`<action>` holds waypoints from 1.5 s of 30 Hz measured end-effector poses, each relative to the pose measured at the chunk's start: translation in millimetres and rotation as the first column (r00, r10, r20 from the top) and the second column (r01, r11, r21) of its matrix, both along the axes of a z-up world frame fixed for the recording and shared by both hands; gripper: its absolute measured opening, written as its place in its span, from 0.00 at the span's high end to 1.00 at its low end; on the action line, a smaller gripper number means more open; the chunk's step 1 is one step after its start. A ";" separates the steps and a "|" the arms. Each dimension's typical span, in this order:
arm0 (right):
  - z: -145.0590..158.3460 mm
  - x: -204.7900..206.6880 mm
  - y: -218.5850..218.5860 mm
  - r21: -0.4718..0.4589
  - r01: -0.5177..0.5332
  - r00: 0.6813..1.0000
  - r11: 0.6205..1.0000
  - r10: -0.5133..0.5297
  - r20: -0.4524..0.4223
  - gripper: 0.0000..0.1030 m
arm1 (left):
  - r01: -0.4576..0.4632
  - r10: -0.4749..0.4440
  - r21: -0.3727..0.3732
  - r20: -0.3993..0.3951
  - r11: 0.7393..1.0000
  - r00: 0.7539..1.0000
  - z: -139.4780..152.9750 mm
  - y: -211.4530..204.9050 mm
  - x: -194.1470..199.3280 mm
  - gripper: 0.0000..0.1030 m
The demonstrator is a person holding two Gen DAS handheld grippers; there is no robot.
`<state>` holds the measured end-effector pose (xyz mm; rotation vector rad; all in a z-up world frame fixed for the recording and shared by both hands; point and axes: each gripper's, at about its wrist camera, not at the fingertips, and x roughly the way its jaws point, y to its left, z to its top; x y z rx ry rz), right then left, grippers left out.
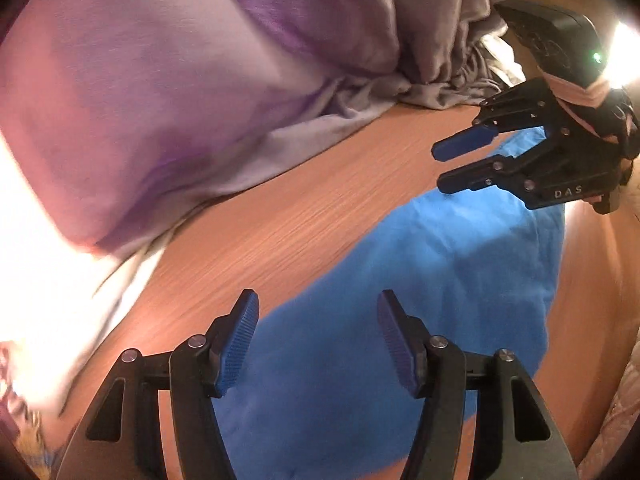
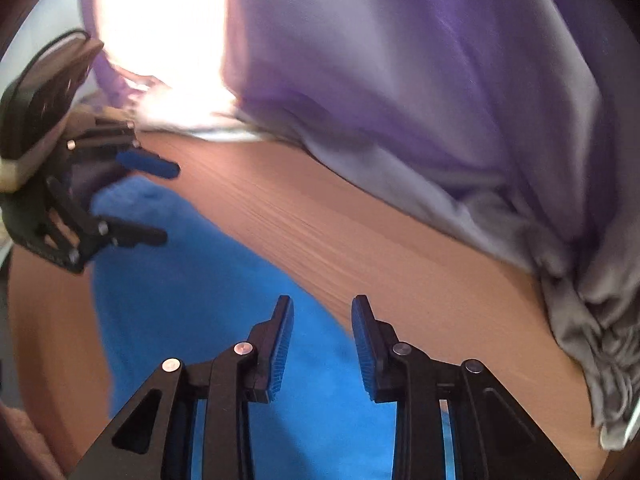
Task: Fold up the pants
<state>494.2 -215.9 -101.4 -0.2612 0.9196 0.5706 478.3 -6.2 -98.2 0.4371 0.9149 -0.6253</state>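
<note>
The blue pants (image 1: 460, 280) lie flat and soft on the wood-grain bench (image 1: 280, 220), near the purple curtain (image 1: 160, 80). Both the left gripper (image 1: 318, 340) and right gripper (image 2: 322, 344) hover over the pants, jaws parted, holding nothing. The next move is likely pinching an edge for a fold.

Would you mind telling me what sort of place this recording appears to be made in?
Probably a room in a home, perhaps a bedroom or laundry corner. Blue pants lie on a wood-grain table, with purple and grey fabric heaped or hanging just behind it. Both the left gripper and right gripper are open above the pants.
</note>
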 end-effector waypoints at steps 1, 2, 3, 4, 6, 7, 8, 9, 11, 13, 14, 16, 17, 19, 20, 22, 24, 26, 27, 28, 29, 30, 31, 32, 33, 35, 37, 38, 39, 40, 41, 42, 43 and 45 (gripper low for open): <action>4.0 1.7 9.4 0.010 -0.017 1.000 1.000 0.017 0.002 0.71 | -0.024 0.024 0.004 0.008 1.000 1.000 3.1 12.0 -1.7 0.42; 5.0 4.6 17.1 0.016 -0.025 1.000 1.000 0.025 0.003 0.71 | -0.050 0.050 0.007 0.013 0.999 0.999 6.0 24.7 -2.8 0.42; 6.6 7.6 26.4 0.021 -0.034 0.999 0.999 0.034 0.003 0.71 | -0.077 0.077 0.006 0.013 0.997 0.997 6.2 31.6 -0.4 0.42; 7.4 9.9 34.0 0.024 -0.041 0.999 0.999 0.041 -0.001 0.71 | -0.103 0.103 0.002 0.011 0.995 0.995 7.1 42.9 1.2 0.42; 5.9 15.4 52.0 0.030 -0.057 0.998 0.998 0.058 -0.022 0.71 | -0.137 0.137 -0.020 0.005 0.990 0.991 6.7 61.5 4.1 0.42; 4.7 16.2 59.1 0.032 -0.068 0.997 0.997 0.068 -0.030 0.71 | -0.156 0.156 -0.034 -0.008 0.987 0.988 4.2 69.4 7.3 0.42; 2.6 16.3 65.4 0.032 -0.079 0.996 0.996 0.080 -0.039 0.71 | -0.170 0.169 -0.042 -0.026 0.984 0.985 0.1 76.5 11.2 0.42; -0.1 16.6 70.9 0.034 -0.086 0.995 0.996 0.088 -0.052 0.71 | -0.179 0.178 -0.044 -0.029 0.983 0.984 -3.1 79.4 12.5 0.42; -8.1 20.2 82.1 0.041 -0.084 0.993 0.996 0.087 -0.079 0.71 | -0.207 0.205 -0.052 -0.039 0.977 0.978 -11.3 89.1 17.4 0.42; -14.3 20.8 86.9 0.045 -0.080 0.992 0.996 0.084 -0.099 0.71 | -0.214 0.209 -0.077 -0.071 0.974 0.975 -21.1 95.1 21.2 0.42; -18.6 20.8 87.7 0.040 -0.072 0.992 0.997 0.076 -0.105 0.71 | -0.215 0.209 -0.080 -0.079 0.973 0.975 -24.6 96.2 21.3 0.42; -27.0 24.7 91.7 0.040 -0.061 0.990 0.997 0.065 -0.126 0.71 | -0.213 0.207 -0.061 -0.087 0.975 0.975 -35.1 96.4 22.0 0.43; -29.8 26.5 92.0 0.039 -0.052 0.990 0.998 0.057 -0.133 0.71 | -0.213 0.208 -0.049 -0.087 0.976 0.974 -39.4 95.7 20.9 0.45; -37.4 32.2 93.5 0.030 -0.027 0.989 0.999 0.031 -0.145 0.71 | -0.209 0.203 -0.050 -0.101 0.977 0.974 -45.4 99.2 18.4 0.47; -41.4 36.3 94.2 0.024 -0.006 0.989 1.000 0.010 -0.148 0.71 | -0.210 0.203 -0.055 -0.107 0.976 0.973 -47.9 103.0 16.4 0.47; -46.2 41.6 94.9 0.012 0.028 0.988 1.000 -0.026 -0.153 0.71 | -0.211 0.203 -0.059 -0.112 0.976 0.973 -52.5 106.8 13.5 0.48; -50.5 43.9 95.6 -0.010 0.045 0.987 0.999 -0.046 -0.155 0.71 | -0.214 0.206 -0.061 -0.119 0.975 0.971 -56.2 109.7 12.0 0.48; -53.6 43.4 98.4 -0.023 0.047 0.987 0.999 -0.050 -0.152 0.71 | -0.216 0.208 -0.060 -0.120 0.975 0.971 -57.2 111.4 11.8 0.47; -53.1 42.0 98.2 -0.028 0.047 0.988 0.998 -0.051 -0.145 0.71 | -0.221 0.213 -0.058 -0.116 0.974 0.970 -56.0 111.6 11.1 0.47; -52.8 41.6 98.2 -0.031 0.049 0.989 0.998 -0.053 -0.140 0.71 | -0.229 0.222 -0.053 -0.106 0.972 0.969 -53.0 111.9 9.8 0.47; -51.8 41.6 97.4 -0.036 0.059 0.989 0.998 -0.064 -0.137 0.71 | -0.241 0.237 -0.045 -0.082 0.969 0.968 -47.3 111.7 7.4 0.48; -50.4 41.4 96.6 -0.037 0.070 0.988 0.997 -0.074 -0.133 0.71 | -0.250 0.247 -0.046 -0.059 0.967 0.967 -41.7 111.5 5.2 0.49; -46.0 38.8 94.6 -0.030 0.087 0.989 0.996 -0.090 -0.119 0.71 | -0.259 0.258 -0.056 -0.021 0.964 0.966 -30.4 110.8 -1.0 0.49; -39.8 34.2 91.6 -0.021 0.100 0.990 0.995 -0.102 -0.099 0.71 | -0.267 0.267 -0.061 0.001 0.962 0.964 -23.8 109.3 -3.4 0.49; -33.6 29.1 89.4 -0.015 0.116 0.990 0.993 -0.117 -0.079 0.70 | -0.281 0.283 -0.063 0.028 0.958 0.959 -15.2 107.6 -8.6 0.49; -16.6 15.1 82.2 0.006 0.149 0.988 0.989 -0.149 -0.032 0.67 | -0.305 0.309 -0.077 0.059 0.949 0.949 4.4 100.7 -21.3 0.49; -0.3 -0.1 74.8 0.031 0.163 0.987 0.986 -0.163 0.011 0.64 | -0.307 0.316 -0.116 0.078 0.945 0.945 21.3 93.7 -34.9 0.46; 10.6 -10.8 69.2 0.039 0.181 0.982 0.983 -0.182 0.039 0.61 | -0.300 0.312 -0.130 0.087 0.945 0.946 28.7 88.7 -41.7 0.44; 18.5 -18.9 64.8 0.047 0.193 0.979 0.980 -0.195 0.057 0.55 | -0.292 0.307 -0.138 0.104 0.946 0.946 35.6 82.0 -49.9 0.44; 26.6 -28.1 59.1 0.069 0.212 0.973 0.975 -0.217 0.079 0.52 | -0.274 0.293 -0.154 0.121 0.949 0.948 41.9 73.5 -60.2 0.44; 36.1 -39.5 51.4 0.087 0.229 0.967 0.970 -0.237 0.098 0.51 | -0.254 0.276 -0.165 0.127 0.953 0.953 46.0 66.2 -67.0 0.43; 42.3 -48.2 45.1 0.100 0.242 0.961 0.965 -0.252 0.110 0.51 | -0.238 0.262 -0.176 0.131 0.955 0.956 48.7 59.9 -72.0 0.43; 49.4 -60.2 34.8 0.115 0.265 0.952 0.957 -0.279 0.124 0.50 | -0.221 0.247 -0.188 0.133 0.957 0.960 51.6 50.8 -79.0 0.43; 59.2 -76.6 16.0 0.124 0.312 0.934 0.942 -0.328 0.144 0.49 | -0.173 0.202 -0.195 0.140 0.966 0.969 54.7 30.7 -89.0 0.43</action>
